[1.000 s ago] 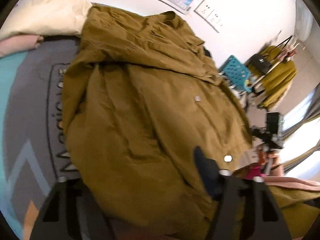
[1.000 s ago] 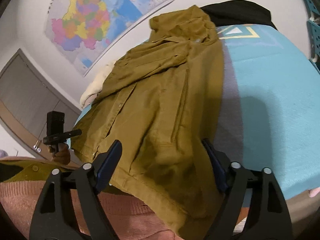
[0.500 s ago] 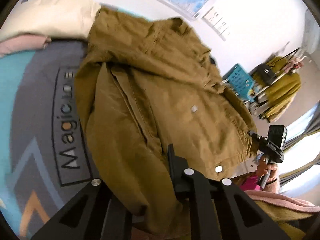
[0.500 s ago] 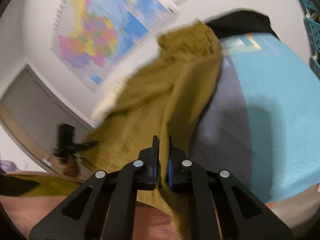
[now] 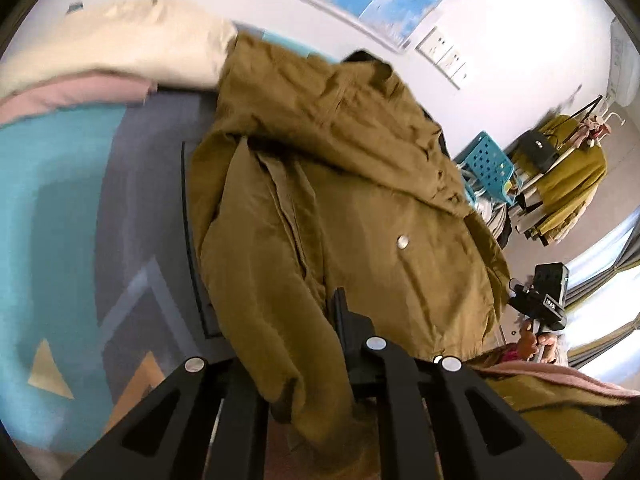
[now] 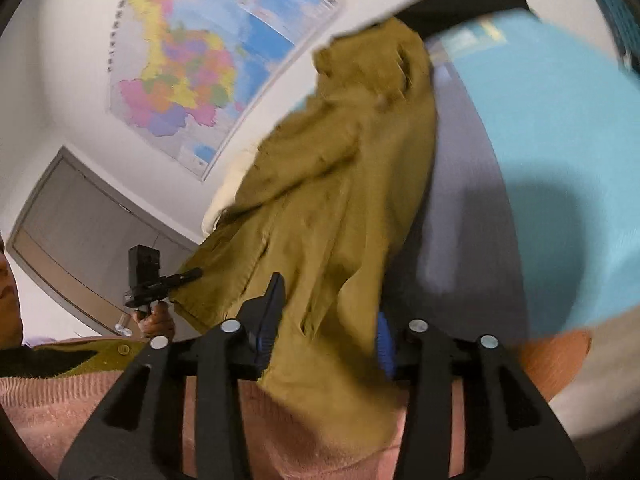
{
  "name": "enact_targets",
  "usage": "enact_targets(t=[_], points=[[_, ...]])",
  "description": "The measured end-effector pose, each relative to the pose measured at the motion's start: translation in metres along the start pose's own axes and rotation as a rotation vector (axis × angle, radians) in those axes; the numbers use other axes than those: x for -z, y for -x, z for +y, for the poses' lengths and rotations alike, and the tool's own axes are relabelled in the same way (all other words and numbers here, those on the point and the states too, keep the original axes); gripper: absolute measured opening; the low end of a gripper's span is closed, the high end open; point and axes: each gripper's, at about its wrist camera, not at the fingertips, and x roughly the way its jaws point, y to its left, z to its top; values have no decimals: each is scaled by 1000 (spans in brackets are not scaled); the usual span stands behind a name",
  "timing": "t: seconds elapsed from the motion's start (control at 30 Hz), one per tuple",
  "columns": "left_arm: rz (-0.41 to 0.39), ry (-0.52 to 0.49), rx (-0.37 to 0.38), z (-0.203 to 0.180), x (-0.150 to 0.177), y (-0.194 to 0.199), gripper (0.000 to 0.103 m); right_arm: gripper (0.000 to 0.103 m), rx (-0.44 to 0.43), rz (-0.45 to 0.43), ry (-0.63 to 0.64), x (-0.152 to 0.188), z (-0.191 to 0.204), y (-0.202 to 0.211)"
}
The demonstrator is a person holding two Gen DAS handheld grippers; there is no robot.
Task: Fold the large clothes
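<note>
An olive-brown jacket (image 5: 360,216) lay spread across a bed cover (image 5: 60,208) patterned in turquoise and grey. The jacket serves as the landmark here. Its collar end pointed toward the far wall, where a coloured map (image 6: 192,64) hung. Its hem reached the near edge of the bed, closest to both cameras.

The left gripper (image 5: 320,344) was at the jacket's near hem. Its fingers were nearly together, pinching a thick fold of the olive cloth, which bunched up and draped over them. One dark finger (image 5: 348,328) showed beside the fold; the other was hidden under fabric.

The right gripper (image 6: 326,324) was at the opposite near corner of the jacket. Its jaws had just been opening and stood about half apart. A hanging swathe of the jacket (image 6: 336,240) passed between them. The blue pads (image 6: 268,320) sat close to the cloth on either side, but blur made it impossible to tell whether they pressed on it.

Beyond the jacket's left shoulder lay a cream pillow (image 5: 120,44) with a pink blanket (image 5: 72,92) next to it. To the jacket's right stood a turquoise perforated basket (image 5: 488,164). Farther right was a clothes rack (image 5: 568,176) hung with olive garments. A silver snap button (image 5: 403,242) showed on the jacket front.
</note>
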Motion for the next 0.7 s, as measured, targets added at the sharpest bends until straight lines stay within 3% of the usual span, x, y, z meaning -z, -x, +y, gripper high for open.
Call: enact_targets(t=[0.13,0.2,0.23,0.33,0.37,0.4,0.57,0.7], points=[[33,22,30,15,6,-7,16,73,-29,64,-4,20,-2,-10],[46,13,34,17,9,-10,23,76,-33,96,-9,28,-6,-21],[60,9,33,17,10,-13,27,73,-47,102,-27,32,-9,-27],[82,0,30,15,13,-22,26,38,-114,109,-12,38,-3,-30],[79,-7,30,11,12,-24,24,27,-137,93,24,39,7,-26],[70,-18,18,8,12,-21,14,19,-141,76,52,38,15,-22],[-59,-94,15,-11,8,4,11,10,-149,-19,173,15,63,5],[-114,-120,39,-21,-5,18,11,7,-153,-114,230,-10,90,19]])
